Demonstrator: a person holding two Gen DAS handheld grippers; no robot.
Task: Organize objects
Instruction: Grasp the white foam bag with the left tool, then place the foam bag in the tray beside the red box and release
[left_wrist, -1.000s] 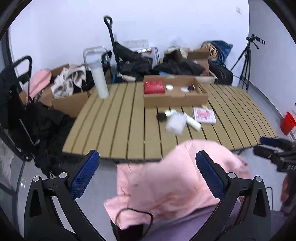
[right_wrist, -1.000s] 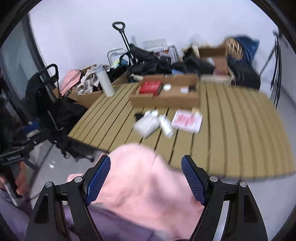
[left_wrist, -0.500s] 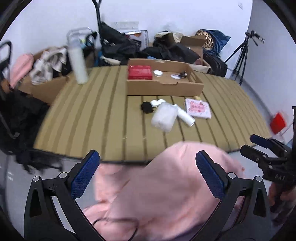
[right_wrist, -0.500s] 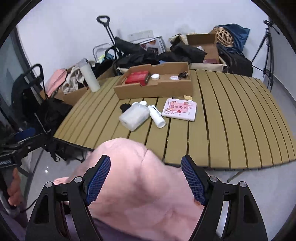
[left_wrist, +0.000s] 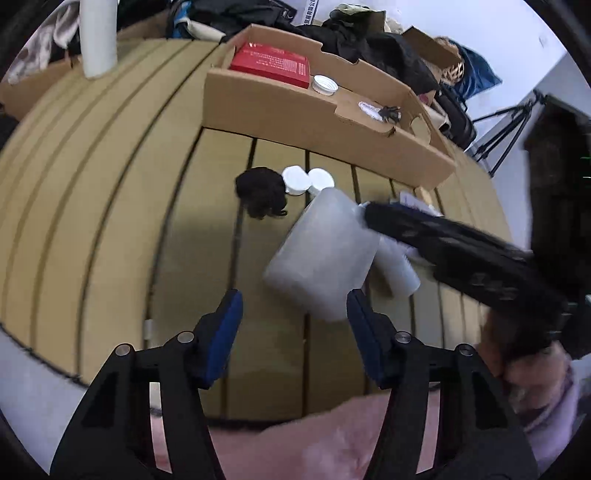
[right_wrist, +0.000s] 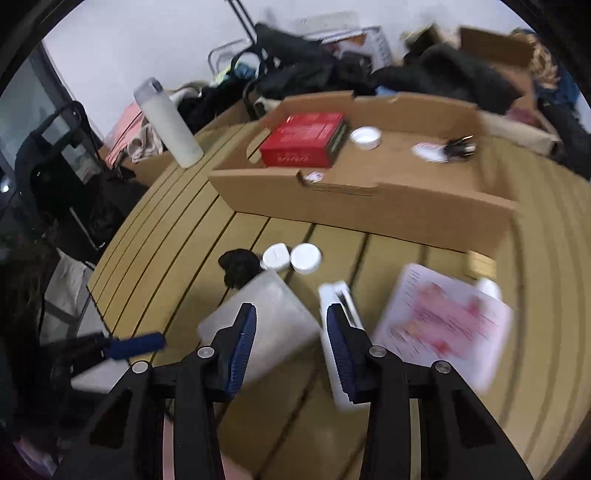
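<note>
Slatted table (left_wrist: 110, 221) | frosted bottle (left_wrist: 321, 254) just ahead of closing left hand-held gripper (left_wrist: 293, 332)

On the counter (right_wrist: 177, 229): cardboard tray (right_wrist: 369, 199) at the back, holding a box (right_wrist: 306, 138) at left and a cap (right_wrist: 365, 137) beside it. Before the tray, two lids (right_wrist: 291, 256) touching; jug (right_wrist: 266, 321) nearer, bottle (right_wrist: 338, 306) to its right, booklet (right_wrist: 443, 321) rightmost.
</note>
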